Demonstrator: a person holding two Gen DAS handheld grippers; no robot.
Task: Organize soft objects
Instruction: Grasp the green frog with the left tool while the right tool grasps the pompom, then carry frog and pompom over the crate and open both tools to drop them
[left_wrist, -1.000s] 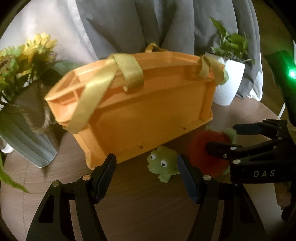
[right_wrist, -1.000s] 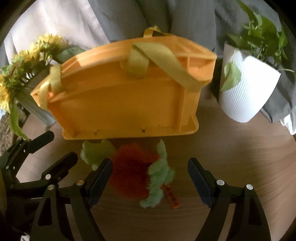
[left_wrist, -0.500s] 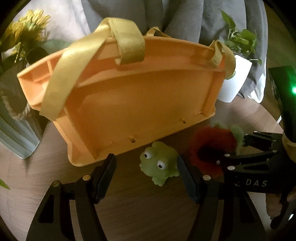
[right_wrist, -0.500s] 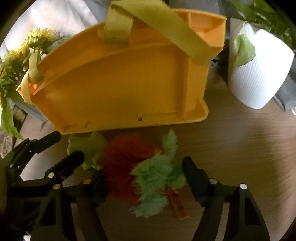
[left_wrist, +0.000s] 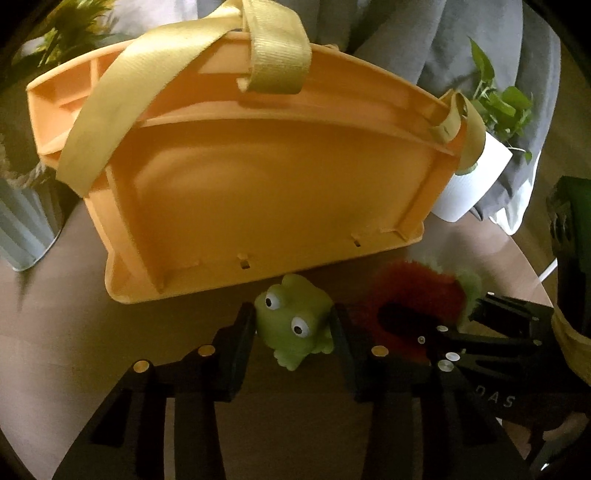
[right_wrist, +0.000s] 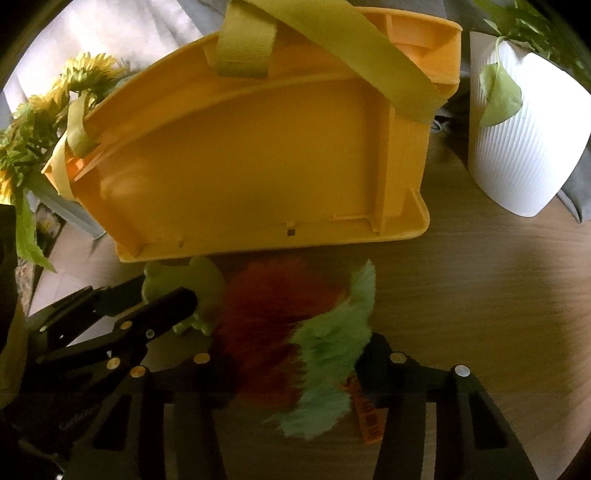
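A green soft frog (left_wrist: 293, 319) sits on the wooden table just in front of an orange basket (left_wrist: 258, 177) with yellow straps. My left gripper (left_wrist: 294, 325) is closed on the frog, a finger touching each side. To its right lies a red and green plush strawberry (right_wrist: 291, 332). My right gripper (right_wrist: 295, 354) has closed in around the plush, its fingers pressed against both sides. The frog also shows in the right wrist view (right_wrist: 184, 288), behind the left gripper's fingers. The plush also shows in the left wrist view (left_wrist: 417, 291).
The orange basket (right_wrist: 258, 155) stands close behind both toys. A white ribbed plant pot (right_wrist: 524, 140) stands at the right. Yellow flowers (right_wrist: 44, 122) in a grey vase (left_wrist: 22, 229) stand at the left. An orange tag (right_wrist: 365, 417) hangs from the plush.
Both grippers have moved forward and down to the toys and narrowed. The left one has closed onto the frog and the right one onto the plush strawberry.
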